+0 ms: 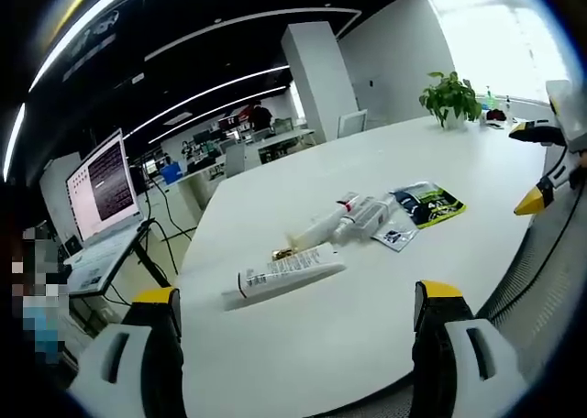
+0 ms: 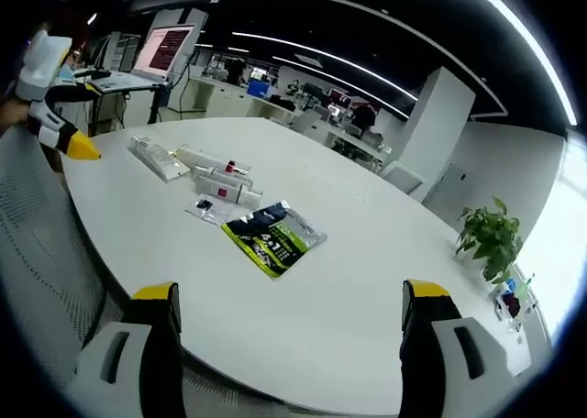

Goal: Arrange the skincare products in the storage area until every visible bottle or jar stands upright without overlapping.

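Observation:
Several skincare items lie flat on the white table (image 1: 275,345). Nearest my left gripper (image 1: 295,297) is a long white tube (image 1: 284,276); a small gold-capped piece (image 1: 282,253) and two more white tubes (image 1: 353,218) lie beyond it. A dark-and-green sachet (image 1: 426,203) and a small sachet (image 1: 396,236) rest past them. My left gripper is open and short of the long tube. In the right gripper view the tubes (image 2: 206,166) and the green sachet (image 2: 273,235) lie beyond my open right gripper (image 2: 289,294), which holds nothing.
A lit screen (image 1: 101,184) stands on a stand left of the table. A potted plant (image 2: 491,235) and small bottles (image 2: 509,299) sit at the far end. A mesh chair back (image 2: 37,253) is by the table edge. The other gripper's yellow fingertip (image 1: 532,201) shows at the right.

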Demonstrator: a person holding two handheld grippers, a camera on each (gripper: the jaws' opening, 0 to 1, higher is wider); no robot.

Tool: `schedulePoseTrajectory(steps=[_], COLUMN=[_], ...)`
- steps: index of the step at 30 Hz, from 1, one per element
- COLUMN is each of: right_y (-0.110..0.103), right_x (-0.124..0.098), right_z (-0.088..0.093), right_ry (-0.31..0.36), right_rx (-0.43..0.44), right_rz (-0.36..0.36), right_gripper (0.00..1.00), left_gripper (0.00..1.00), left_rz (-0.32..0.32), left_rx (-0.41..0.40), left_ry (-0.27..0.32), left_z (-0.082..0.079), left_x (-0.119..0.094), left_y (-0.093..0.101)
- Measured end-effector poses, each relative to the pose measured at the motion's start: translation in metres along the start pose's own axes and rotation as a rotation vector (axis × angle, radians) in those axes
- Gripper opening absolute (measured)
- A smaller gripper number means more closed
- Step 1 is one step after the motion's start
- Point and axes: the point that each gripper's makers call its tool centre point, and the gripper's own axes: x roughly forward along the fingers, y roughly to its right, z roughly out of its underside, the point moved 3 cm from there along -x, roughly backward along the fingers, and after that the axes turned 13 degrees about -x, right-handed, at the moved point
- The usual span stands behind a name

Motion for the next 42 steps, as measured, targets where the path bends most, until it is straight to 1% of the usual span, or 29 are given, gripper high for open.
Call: schedulePoseTrajectory(steps=[13, 22, 42], right_y=[-0.0005, -0.0014, 0.0001], right_x=[-0.0003, -0.0002, -0.0029], right_z=[0.0006, 0.0022, 0.0000], right_ry=[-0.009, -0.022, -0.024], right_rx=[-0.005, -0.010, -0.013], right_rz=[-0.002, -0.008, 0.003], right_gripper=[1.00, 1.00, 1.00], left_gripper=[0.99, 0.99, 0.99], left_rz=[-0.001, 0.000, 0.004], left_rx=[0.003, 0.006, 0.021], left_ry=[0.008, 0.003, -0.013], left_z=[-0.0009, 0.0008, 0.0006], left_x=[0.0001, 0.0002, -0.0003], left_y=[-0.0003, -0.0006, 0.0015])
